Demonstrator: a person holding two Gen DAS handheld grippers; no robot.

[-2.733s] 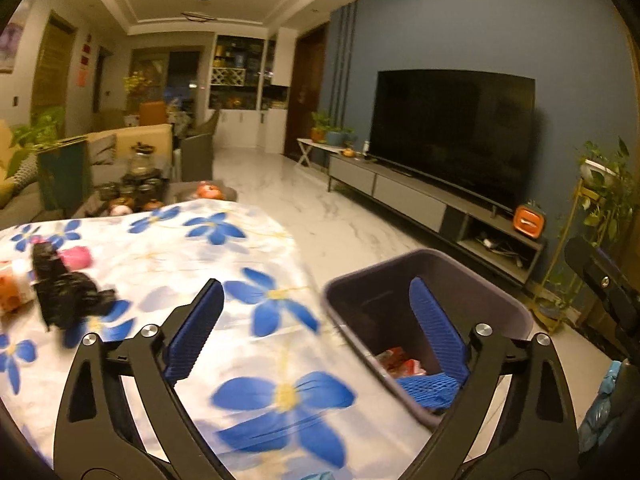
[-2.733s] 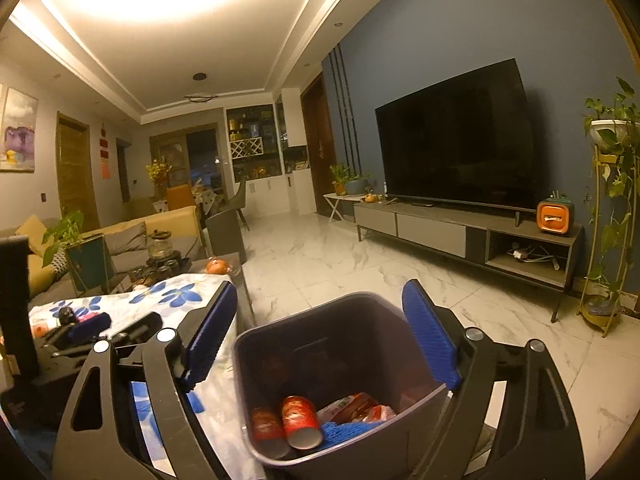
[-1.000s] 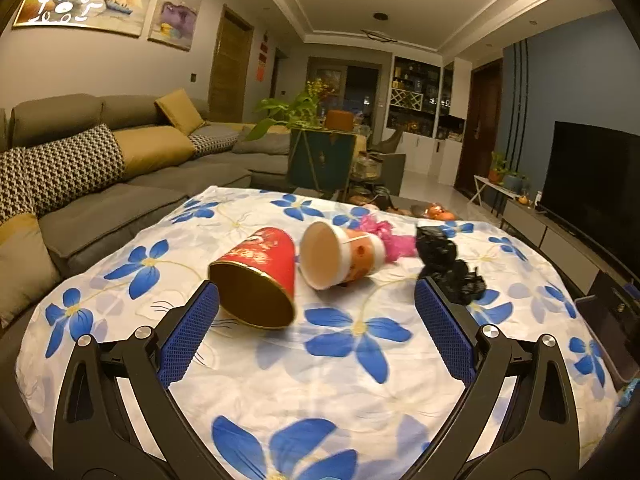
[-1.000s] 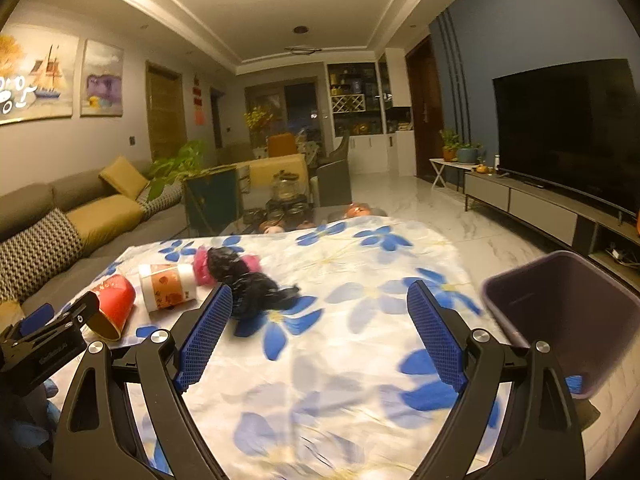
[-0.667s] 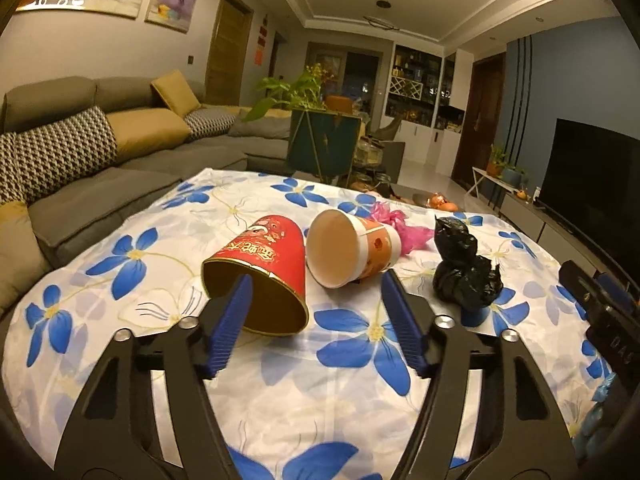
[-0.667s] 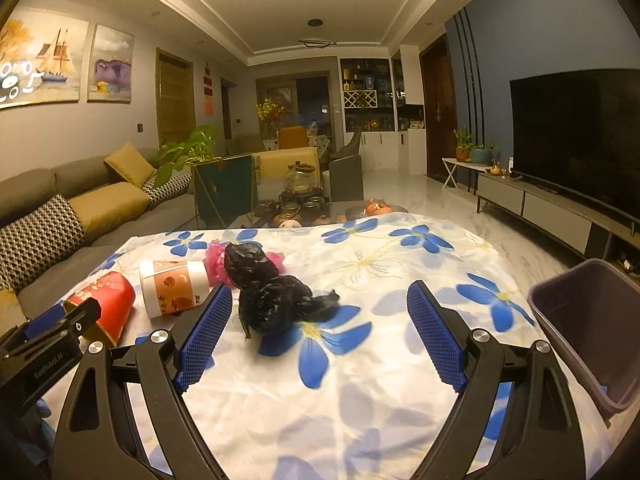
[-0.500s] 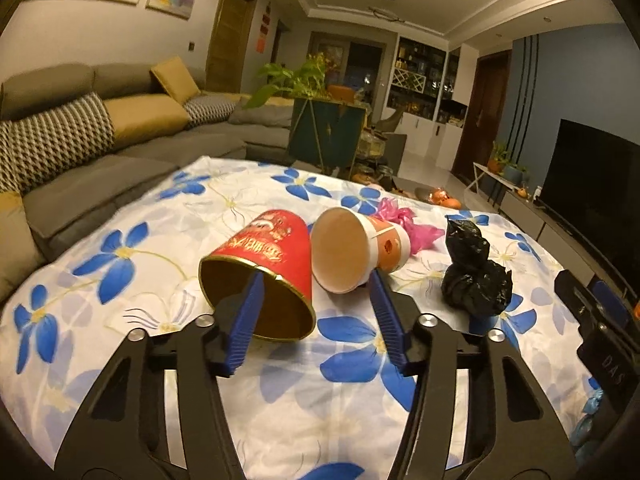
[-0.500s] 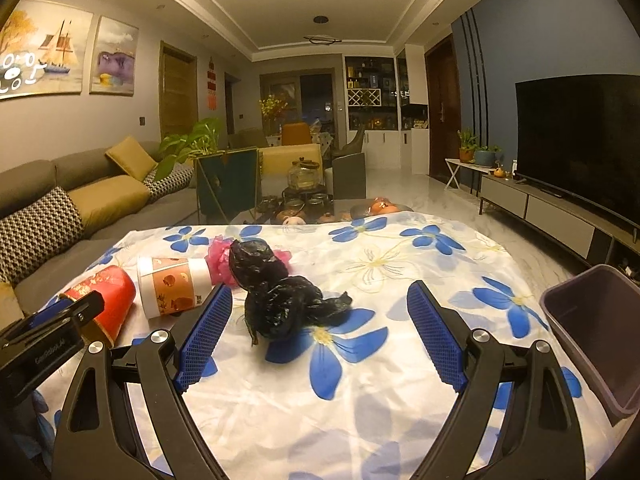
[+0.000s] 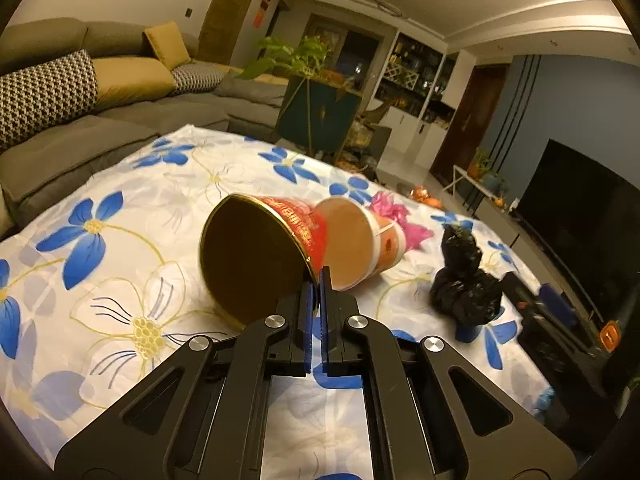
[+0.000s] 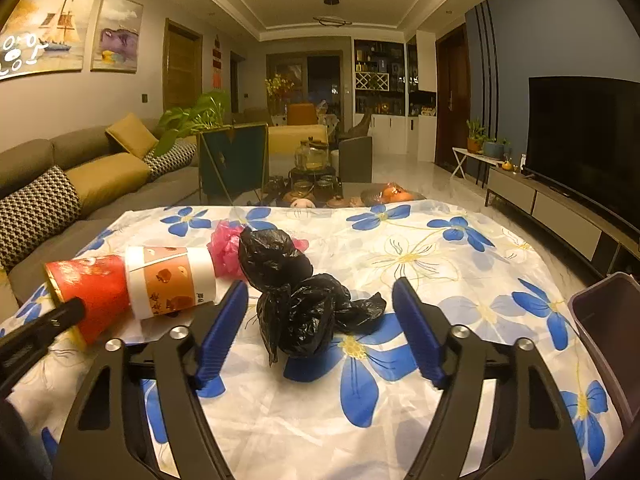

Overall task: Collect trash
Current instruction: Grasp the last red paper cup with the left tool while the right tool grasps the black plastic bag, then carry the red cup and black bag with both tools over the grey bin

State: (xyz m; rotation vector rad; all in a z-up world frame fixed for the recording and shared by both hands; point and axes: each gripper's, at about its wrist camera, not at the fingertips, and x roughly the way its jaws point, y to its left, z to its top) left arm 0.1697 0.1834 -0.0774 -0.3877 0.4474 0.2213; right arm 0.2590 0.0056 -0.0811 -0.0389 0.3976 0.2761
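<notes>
Left gripper (image 9: 318,280), frame centre, fingers pinching the rim of a red paper cup (image 9: 256,256) lying on the floral table (image 9: 120,280), likely a thin-wall grip for lifting. Right gripper (image 10: 320,320), fingers spread, straddling a knotted black trash bag (image 10: 298,300), apparently poised to close. Purple trash bin (image 10: 604,328) at right edge.

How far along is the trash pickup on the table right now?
In hand: the left tongs are shut on the red cup's rim. Left on the tablecloth: white cup, pink wrapper, black bag, which the open right tongs straddle. The bin's contents are hidden.
</notes>
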